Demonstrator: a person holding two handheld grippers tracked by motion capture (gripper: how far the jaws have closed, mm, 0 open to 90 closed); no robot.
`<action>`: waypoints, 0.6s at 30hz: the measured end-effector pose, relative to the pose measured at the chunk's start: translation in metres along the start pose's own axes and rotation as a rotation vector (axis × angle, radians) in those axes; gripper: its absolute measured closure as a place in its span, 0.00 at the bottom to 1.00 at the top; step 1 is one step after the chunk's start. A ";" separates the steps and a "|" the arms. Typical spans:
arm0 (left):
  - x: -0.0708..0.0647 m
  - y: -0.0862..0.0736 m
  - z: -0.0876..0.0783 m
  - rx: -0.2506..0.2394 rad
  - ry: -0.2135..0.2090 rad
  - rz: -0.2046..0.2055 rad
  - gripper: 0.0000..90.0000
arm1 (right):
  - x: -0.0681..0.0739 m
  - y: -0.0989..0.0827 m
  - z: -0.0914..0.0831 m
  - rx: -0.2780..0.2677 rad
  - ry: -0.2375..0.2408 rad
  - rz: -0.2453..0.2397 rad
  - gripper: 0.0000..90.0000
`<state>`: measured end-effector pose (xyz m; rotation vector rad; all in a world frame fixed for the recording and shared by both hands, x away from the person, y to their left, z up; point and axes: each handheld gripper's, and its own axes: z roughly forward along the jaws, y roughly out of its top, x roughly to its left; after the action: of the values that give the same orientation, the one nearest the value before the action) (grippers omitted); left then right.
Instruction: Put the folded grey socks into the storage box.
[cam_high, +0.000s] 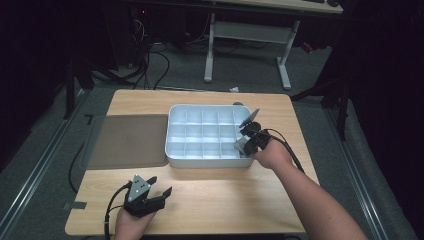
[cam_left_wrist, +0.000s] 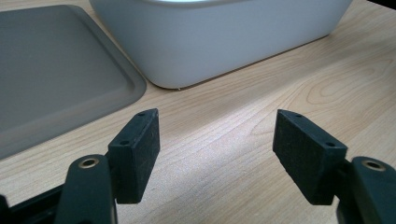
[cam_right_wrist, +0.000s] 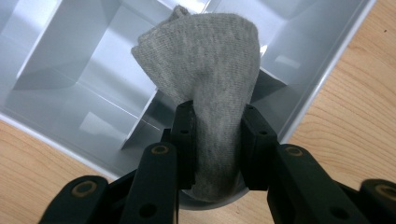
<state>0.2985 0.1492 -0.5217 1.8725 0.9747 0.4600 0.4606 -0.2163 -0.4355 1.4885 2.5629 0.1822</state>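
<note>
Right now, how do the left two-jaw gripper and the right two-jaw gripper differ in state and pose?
The left gripper stands open with bare wood between its pads; the right gripper is shut on a folded grey knitted sock. The left gripper rests low over the wooden table near its front edge; the right gripper hangs over the white compartment tray. Both have black jaws.

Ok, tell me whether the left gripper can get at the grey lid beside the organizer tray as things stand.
Probably yes. The left gripper is open and empty over bare table, and the grey lid lies flat just ahead with nothing between. The organizer tray sits to the side; the right gripper is busy there with a sock.
</note>
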 end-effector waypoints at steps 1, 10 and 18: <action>0.000 0.000 0.000 -0.001 0.001 -0.001 0.36 | 0.000 0.000 0.000 0.000 0.000 0.000 0.79; 0.000 -0.001 0.001 0.004 -0.001 -0.001 0.36 | 0.002 0.003 0.007 0.039 -0.003 -0.031 0.80; 0.000 -0.001 0.001 0.004 -0.001 0.001 0.36 | 0.002 0.006 0.010 0.066 -0.008 -0.054 0.80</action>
<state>0.2988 0.1483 -0.5229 1.8771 0.9749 0.4584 0.4668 -0.2114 -0.4443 1.4364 2.6237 0.0859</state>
